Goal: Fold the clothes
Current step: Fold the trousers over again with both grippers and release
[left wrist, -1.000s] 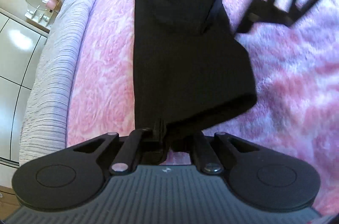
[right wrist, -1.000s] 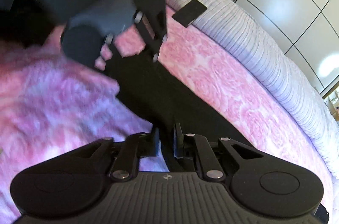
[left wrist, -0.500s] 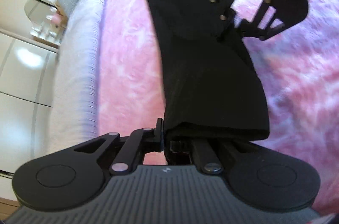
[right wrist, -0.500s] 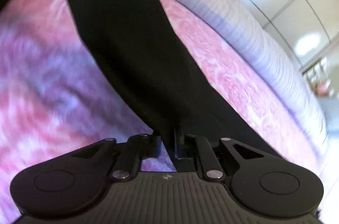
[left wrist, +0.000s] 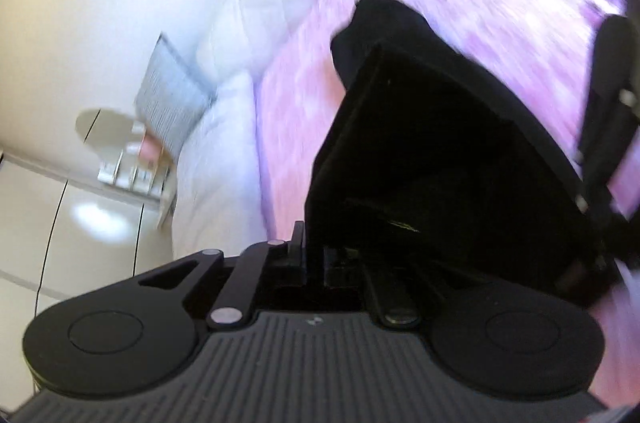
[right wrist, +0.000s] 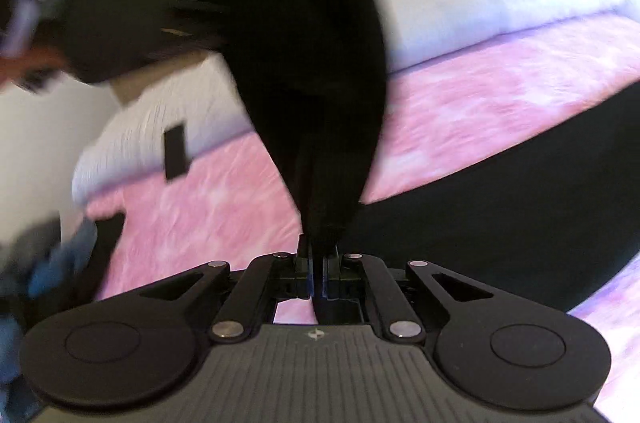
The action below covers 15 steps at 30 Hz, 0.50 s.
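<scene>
Gripping black garment (left wrist: 432, 151) edge, left claw (left wrist: 314, 255) clenched on cloth. Right claw (right wrist: 318, 277) likewise clenched on same garment (right wrist: 316, 83), cloth stretched between both, lifted above pink bedspread (right wrist: 500, 111); other part trails on bed. Judged step: mid-fold, carrying held edge over. Next calls for lowering edge squarely onto lying part, corners matched. Views blurred.

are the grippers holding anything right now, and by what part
Both hold the black garment. The right gripper pinches a gathered edge of it; the left gripper clamps another edge. Which part of the garment each edge is cannot be told.
</scene>
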Available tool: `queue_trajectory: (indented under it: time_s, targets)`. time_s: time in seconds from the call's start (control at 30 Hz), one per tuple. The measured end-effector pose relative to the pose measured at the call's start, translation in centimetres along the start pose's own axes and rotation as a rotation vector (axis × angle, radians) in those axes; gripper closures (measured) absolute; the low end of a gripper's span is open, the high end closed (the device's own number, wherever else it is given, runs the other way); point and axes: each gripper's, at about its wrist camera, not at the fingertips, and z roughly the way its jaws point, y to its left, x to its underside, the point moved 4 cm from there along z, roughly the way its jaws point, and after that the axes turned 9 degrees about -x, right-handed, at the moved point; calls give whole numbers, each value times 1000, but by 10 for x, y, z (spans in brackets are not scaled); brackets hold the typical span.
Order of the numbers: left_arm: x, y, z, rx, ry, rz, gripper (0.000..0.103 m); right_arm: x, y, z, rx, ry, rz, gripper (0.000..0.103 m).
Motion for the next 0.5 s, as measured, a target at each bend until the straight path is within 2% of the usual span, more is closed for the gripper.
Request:
queue_trajectory:
  time_s: [0.07,0.1,0.13,0.2,0.3,0.47,0.5]
  targets:
    - [5,-7,19,34,71,-85,81,-20,-49,-21,-11,-23,68,99]
    - [8,-11,28,51,107,-128,64,-22,-83,-24,-17,-14,126,96]
    - [11,-14,37,68,143,-170,57,-19,-113,-23,-19,9,178,93]
    - [16,-22,55,102,214,-255,57,-6,-167,-20,-7,48,287,83]
    - [23,-33,82,152,321,-383,57,8,-228,-23,19,72,422,80]
    - [34,-52,126,237,499,-595,55,11,-243,-39,6,42,490,65]
    - [36,-56,135,254,535,-638,54,10,-243,-38,12,35,490,55]
